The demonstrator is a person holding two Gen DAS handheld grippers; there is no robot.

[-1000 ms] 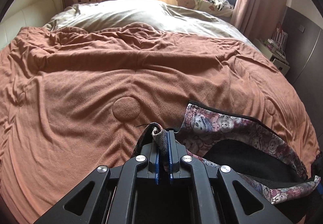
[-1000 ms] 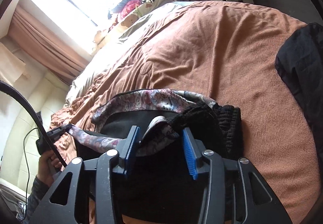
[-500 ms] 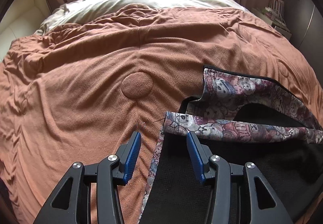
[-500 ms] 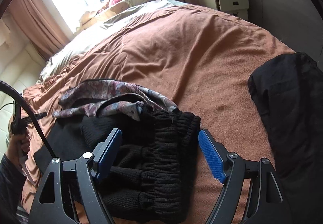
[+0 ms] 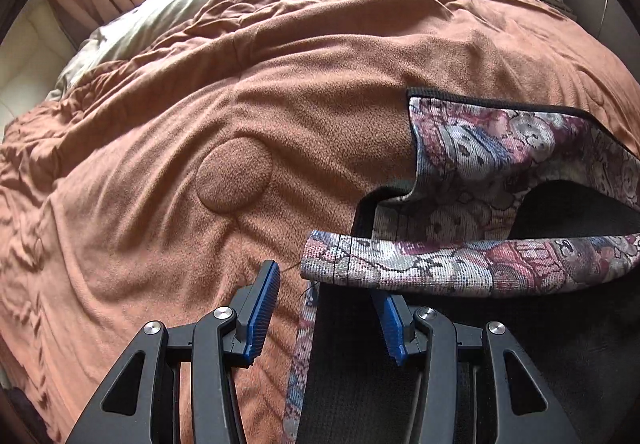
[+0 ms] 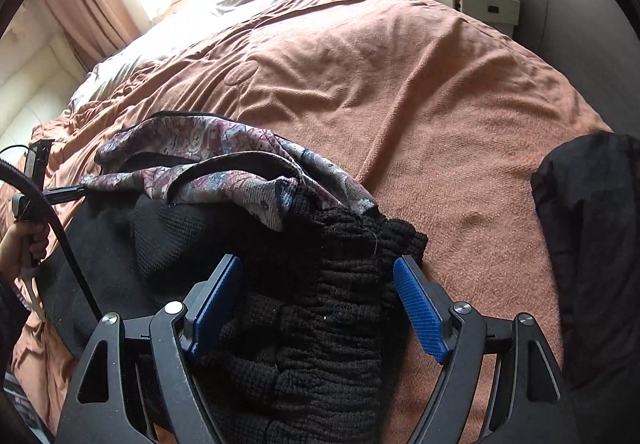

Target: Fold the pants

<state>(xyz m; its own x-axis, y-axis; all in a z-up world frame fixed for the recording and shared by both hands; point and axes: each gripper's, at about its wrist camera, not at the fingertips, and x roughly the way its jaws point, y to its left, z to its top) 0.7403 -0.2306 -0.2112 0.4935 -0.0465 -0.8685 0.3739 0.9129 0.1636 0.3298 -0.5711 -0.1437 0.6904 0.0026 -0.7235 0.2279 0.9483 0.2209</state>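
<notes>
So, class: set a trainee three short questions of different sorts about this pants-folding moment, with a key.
1. True or false: the left claw is shut on the patterned lining.
2. Which part of the pants lies between the right claw's fingers: A) the black ribbed waistband, B) a zip, C) a belt?
3. Fill in: the pants lie on a ____ blanket.

Key: 1 false, both claws stand open; 2 A; 3 brown.

Bare blanket beyond pants, dark garment blocking right
</notes>
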